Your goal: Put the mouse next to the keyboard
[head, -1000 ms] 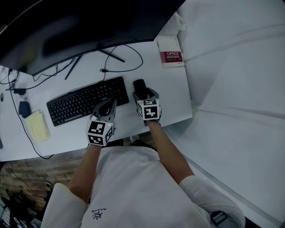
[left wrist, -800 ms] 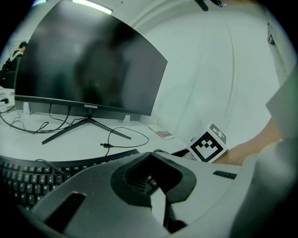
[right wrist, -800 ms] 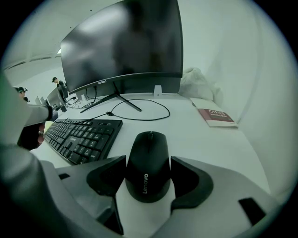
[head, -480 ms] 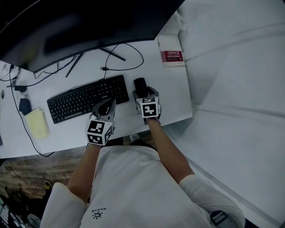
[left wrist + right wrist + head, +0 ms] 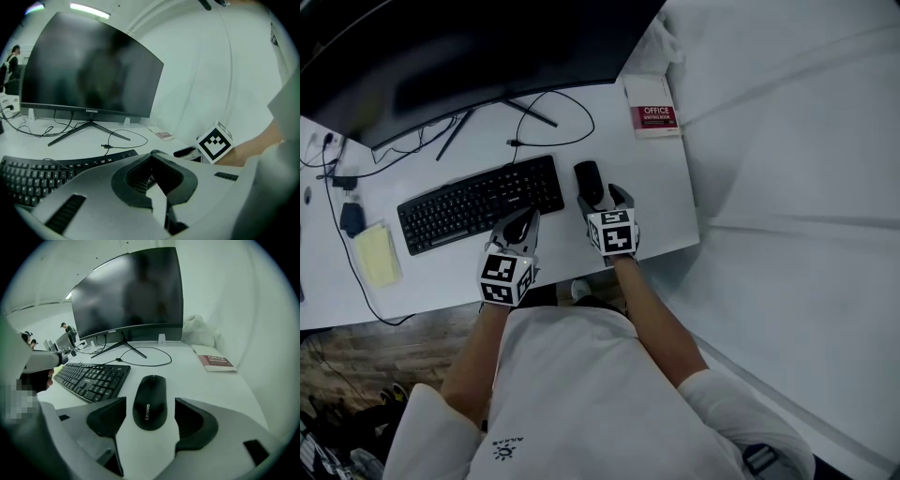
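Mouse (image 5: 588,178) beside keyboard (image 5: 478,202), rear behind right claw (image 5: 601,196)

White short-sleeved T-shirt (image 5: 581,394), small dark logo (image 5: 504,452) printed on front. Forearms bare. Pale grey moulded shells on left gripper (image 5: 522,228) and right gripper (image 5: 602,199), black pads (image 5: 107,416) inside, dark slots in housings. White cube (image 5: 506,277) on each, black square markers on faces.
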A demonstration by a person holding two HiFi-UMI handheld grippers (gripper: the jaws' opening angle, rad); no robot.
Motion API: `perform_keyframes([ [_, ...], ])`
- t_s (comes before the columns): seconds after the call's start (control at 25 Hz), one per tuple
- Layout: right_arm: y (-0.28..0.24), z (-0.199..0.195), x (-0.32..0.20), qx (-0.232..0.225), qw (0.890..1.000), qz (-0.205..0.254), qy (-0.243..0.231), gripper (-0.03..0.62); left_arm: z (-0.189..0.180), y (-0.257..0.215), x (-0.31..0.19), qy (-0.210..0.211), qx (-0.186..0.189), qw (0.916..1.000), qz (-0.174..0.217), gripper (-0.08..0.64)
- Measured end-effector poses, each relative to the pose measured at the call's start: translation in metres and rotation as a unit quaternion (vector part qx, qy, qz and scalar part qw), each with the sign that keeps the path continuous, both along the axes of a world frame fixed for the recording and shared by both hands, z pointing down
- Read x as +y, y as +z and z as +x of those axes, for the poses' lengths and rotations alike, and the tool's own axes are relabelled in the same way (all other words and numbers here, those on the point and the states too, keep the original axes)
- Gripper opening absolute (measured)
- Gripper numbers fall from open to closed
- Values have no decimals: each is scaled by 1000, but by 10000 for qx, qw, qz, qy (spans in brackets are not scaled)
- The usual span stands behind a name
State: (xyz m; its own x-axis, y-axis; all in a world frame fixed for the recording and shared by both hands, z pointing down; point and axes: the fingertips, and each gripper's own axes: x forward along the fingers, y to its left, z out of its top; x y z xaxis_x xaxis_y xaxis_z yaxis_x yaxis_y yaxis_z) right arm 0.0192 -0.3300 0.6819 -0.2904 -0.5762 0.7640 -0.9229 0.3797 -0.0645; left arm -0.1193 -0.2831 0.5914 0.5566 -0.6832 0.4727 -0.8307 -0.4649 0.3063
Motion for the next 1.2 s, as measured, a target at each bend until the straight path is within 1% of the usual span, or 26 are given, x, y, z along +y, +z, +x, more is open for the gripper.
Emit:
perform_keyframes([
  [0.28,-31,4,15,-343,9986,390,-76,306,10,-10,18,-66,-83,9998,140,6],
  [0.48,-49,10,31,-502,9967,599,-205,233,16,-21,34,-201,-167,9993,259,6],
  [0.68,-73,20,52,-640,9937,847,-364,142,24,-33,54,-352,-236,9983,393,6],
  [0.88,-92,34,77,-848,9897,1063,-451,82,36,-44,80,-518,-273,9968,535,6],
  [1.04,-106,45,102,-1039,9864,1182,-480,53,44,-52,104,-615,-343,9957,607,6],
  [1.2,-120,51,125,-1211,9823,1307,-587,38,50,-63,129,-751,-407,9938,717,6],
])
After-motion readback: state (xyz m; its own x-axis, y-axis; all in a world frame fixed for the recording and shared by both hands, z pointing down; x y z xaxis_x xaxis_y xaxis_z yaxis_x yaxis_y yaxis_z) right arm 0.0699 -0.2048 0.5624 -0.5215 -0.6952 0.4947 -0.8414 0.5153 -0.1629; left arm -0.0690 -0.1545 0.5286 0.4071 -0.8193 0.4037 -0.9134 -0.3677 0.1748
